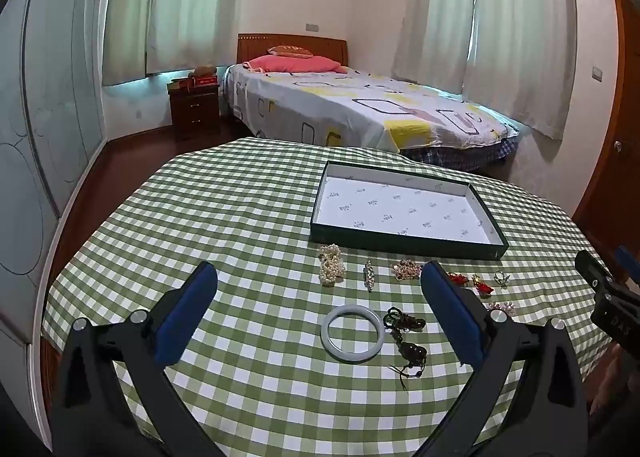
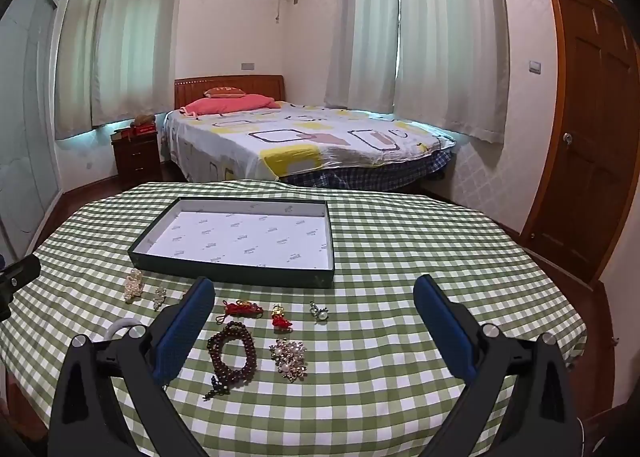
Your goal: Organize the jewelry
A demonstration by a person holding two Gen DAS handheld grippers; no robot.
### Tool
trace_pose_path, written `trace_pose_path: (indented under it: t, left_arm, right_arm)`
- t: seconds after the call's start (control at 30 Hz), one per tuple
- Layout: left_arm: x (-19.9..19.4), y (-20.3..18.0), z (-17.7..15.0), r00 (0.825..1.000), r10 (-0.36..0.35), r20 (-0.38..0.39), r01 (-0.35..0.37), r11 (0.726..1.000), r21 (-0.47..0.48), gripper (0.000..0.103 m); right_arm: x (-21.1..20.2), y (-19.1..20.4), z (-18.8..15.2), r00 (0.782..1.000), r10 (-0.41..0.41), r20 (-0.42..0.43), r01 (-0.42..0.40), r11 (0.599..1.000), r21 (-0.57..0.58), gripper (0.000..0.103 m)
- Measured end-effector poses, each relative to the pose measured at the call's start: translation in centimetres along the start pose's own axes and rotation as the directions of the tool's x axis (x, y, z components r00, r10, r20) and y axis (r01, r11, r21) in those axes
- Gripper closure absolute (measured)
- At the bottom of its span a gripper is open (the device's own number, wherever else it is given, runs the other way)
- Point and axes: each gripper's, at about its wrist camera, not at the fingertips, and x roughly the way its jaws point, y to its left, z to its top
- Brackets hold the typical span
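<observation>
Step in hand, by my reading: start of sorting, nothing picked yet. Shallow dark tray on counter sits empty. Jewelry in loose rows just in front of tray: pearl bracelet, pale bangle, dark bead bracelet, rhinestone brooch.

Left gripper wide open, empty, above bangle. Right gripper wide open, empty.

Next move likely: descend onto one piece, pinch gently.

Green gingham cloth; bedroom, bed beyond tray.

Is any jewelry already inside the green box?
No, the green box shows only its bare white printed lining; the jewelry lies on the checked tablecloth.
</observation>
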Motion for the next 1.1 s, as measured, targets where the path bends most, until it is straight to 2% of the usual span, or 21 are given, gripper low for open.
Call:
trace_pose_path:
  t: [0.4, 1.1]
  left_arm:
    - [-0.19, 0.25, -0.18, 1.000, -0.005, -0.002, 0.005, 1.000, -0.014, 0.004]
    - [-0.30, 0.76, -0.57, 1.000, -0.004, -0.002, 0.004, 1.000, -0.024, 0.004]
  right_arm:
    - [0.01, -0.26, 0.14, 0.999, 0.034, -0.014, -0.033, 0.999, 0.025, 0.006]
    - [-0.04, -0.26, 0.14, 0.999, 0.034, -0.010, -0.034, 0.999, 0.027, 0.006]
